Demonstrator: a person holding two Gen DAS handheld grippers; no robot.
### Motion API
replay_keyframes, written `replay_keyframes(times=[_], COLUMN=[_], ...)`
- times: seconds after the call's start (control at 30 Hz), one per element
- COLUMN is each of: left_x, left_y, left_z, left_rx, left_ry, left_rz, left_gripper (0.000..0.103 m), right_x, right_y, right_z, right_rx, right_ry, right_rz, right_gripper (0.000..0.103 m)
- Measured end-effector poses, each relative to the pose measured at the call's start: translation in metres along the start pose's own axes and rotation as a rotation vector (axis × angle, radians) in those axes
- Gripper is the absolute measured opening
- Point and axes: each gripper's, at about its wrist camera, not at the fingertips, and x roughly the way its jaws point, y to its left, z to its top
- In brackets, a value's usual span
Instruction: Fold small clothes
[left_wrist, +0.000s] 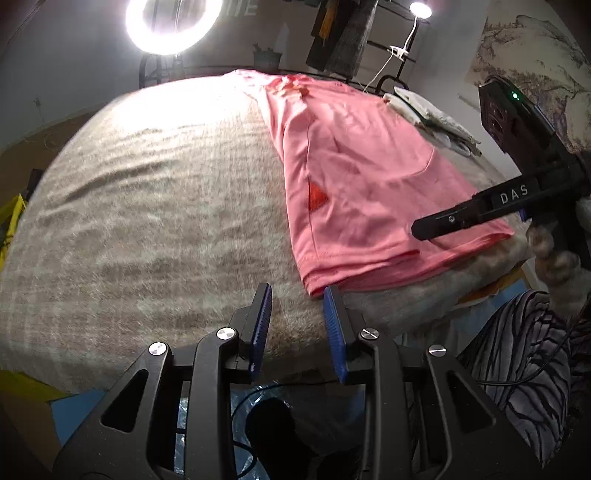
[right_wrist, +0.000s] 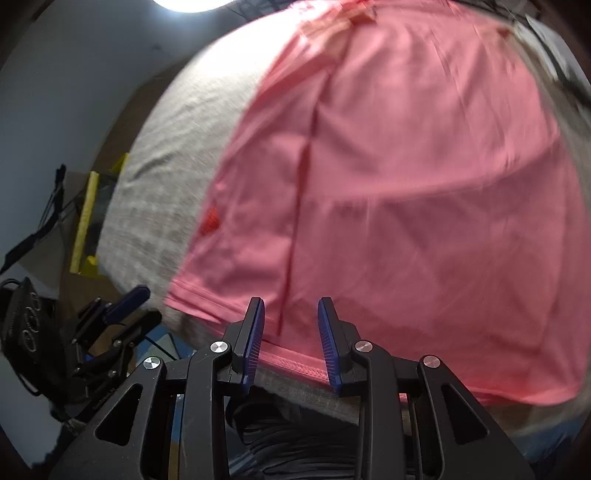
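A pink garment (left_wrist: 354, 177) lies folded lengthwise on the grey fuzzy table cover (left_wrist: 147, 206), its hem toward me. My left gripper (left_wrist: 297, 295) is open and empty just short of the hem's near left corner. My right gripper (right_wrist: 290, 308) is open and empty, hovering over the hem of the pink garment (right_wrist: 406, 184). It also shows in the left wrist view as a black tool (left_wrist: 480, 210) above the garment's near right corner. The left gripper shows at the lower left of the right wrist view (right_wrist: 125, 306).
A ring light (left_wrist: 173, 26) shines at the back. A stack of pale folded cloth (left_wrist: 424, 110) lies at the far right of the table. A yellow frame (right_wrist: 85, 221) stands off the table's left side. The person's patterned clothing (left_wrist: 524, 362) is at the near right.
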Motion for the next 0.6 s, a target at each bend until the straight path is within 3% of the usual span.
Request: replay_keyframes(times=[0.03,0.13,0.3,0.33,0.43,0.6], left_x=[0.003,0.007,0.011,0.012,0.015,0.012], left_y=[0.000,-0.003,-0.011,-0.012,-0.013,-0.015], left_z=[-0.002,-0.005,-0.003,-0.003,-0.001,0.000], left_rx=[0.001,0.022,0.055,0.058,0.061,0.071], left_ry=[0.007,0.005,-0.014,-0.016,-0.014,-0.022], left_rz=[-0.001,0.006,0.012,0.014,0.020,0.037], left_gripper=[0.029,0.029,0.029,0.029,0.029,0.029], right_x=[0.003,-0.001,0.001,0.002,0.009,0.006], right_y=[-0.003,-0.004,0.009,0.013,0.016,0.005], right_z=[-0.003,-0.010,-0.011,-0.011,-0.011,-0.009], right_rx=[0.014,0.041,0.005,-0.006,-0.010,0.051], right_ry=[0.004,-0.033,-0.061,-0.065,-0.047,-0.061], right_rz=[0.009,0.072,0.046,0.035,0.048,0.141], right_gripper=[0.029,0.052,0.053,0.050,0.005,0.001])
